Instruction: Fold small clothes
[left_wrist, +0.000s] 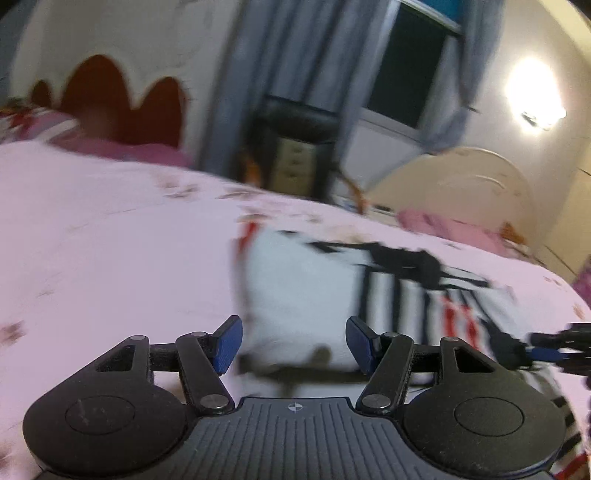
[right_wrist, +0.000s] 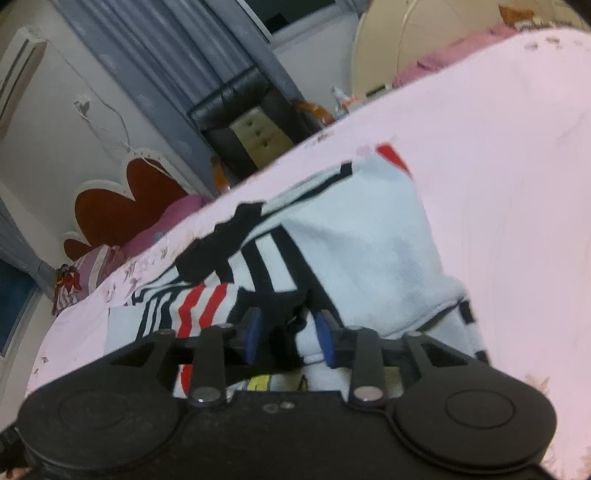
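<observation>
Home bedroom, bed w/ pale pink floral sheet (left_wrist: 110, 236), scalloped red headboard w/ cream trim (left_wrist: 122, 99), pink pillows (left_wrist: 122, 147), grey curtains (left_wrist: 295, 66) at dark window (left_wrist: 406, 62), lit wall lamp (left_wrist: 535, 92), small drawer unit (right_wrist: 258, 136), wall-mounted AC (right_wrist: 18, 70).

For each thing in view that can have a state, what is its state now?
left gripper: open, nothing between its fingers.
right gripper: open, low over dark cloth, no visible pinch.
striped garment: lying on the bed, partly folded over.
bedsheet: spread flat.
curtains: drawn aside.
wall lamp: on.
</observation>
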